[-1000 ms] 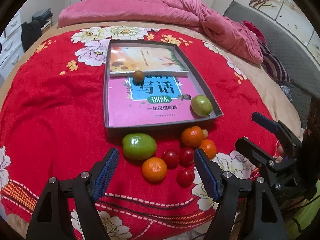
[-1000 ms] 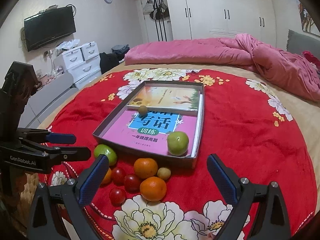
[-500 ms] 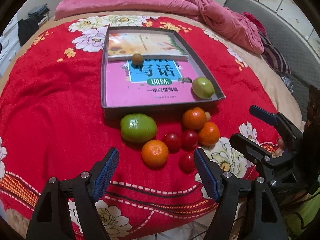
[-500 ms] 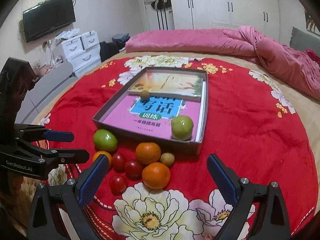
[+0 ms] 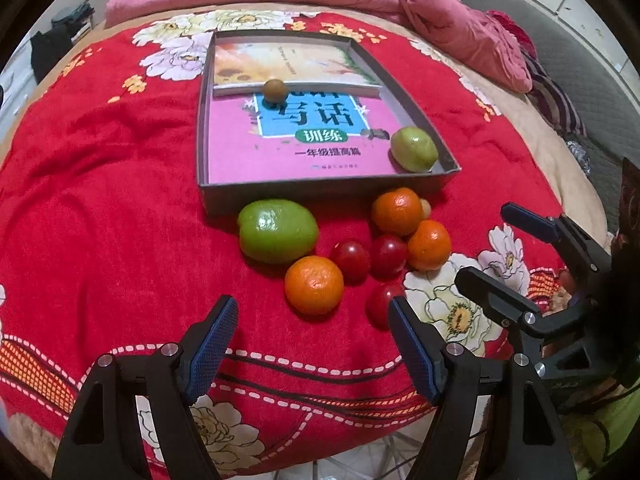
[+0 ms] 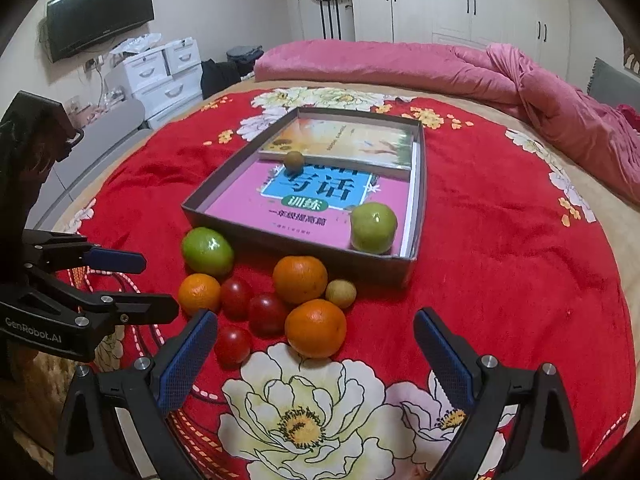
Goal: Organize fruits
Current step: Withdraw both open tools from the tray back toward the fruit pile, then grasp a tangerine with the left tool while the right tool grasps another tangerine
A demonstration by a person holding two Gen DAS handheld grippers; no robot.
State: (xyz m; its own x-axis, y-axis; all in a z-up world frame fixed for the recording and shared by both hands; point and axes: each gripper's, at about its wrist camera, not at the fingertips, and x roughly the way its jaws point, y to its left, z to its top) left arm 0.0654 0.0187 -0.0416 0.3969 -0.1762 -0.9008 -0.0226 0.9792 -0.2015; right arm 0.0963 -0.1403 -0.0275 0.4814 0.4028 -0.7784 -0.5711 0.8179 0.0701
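Fruit lies in a loose cluster on the red floral blanket, just in front of a shallow grey box that holds two books. Going left to right in the right wrist view: the left gripper reaches in from the left edge, jaws spread and empty, hanging just beside the cluster. Next comes a large green fruit close against the box's front wall, with a small orange just below it. Three red cherry tomatoes sit together in the middle of the group. To their right are a larger orange and another orange nearer the camera, with a small tan longan beside them near the box.

Inside the box, a small brown fruit rests where the upper book meets the pink book, and a green apple-like fruit sits in the near right corner.

The right gripper hovers above the white flower print, jaws wide apart with nothing between them, its left pad close to the nearest tomato.

In the left wrist view, the left gripper's blue pads stand wide, empty, short of the small orange.
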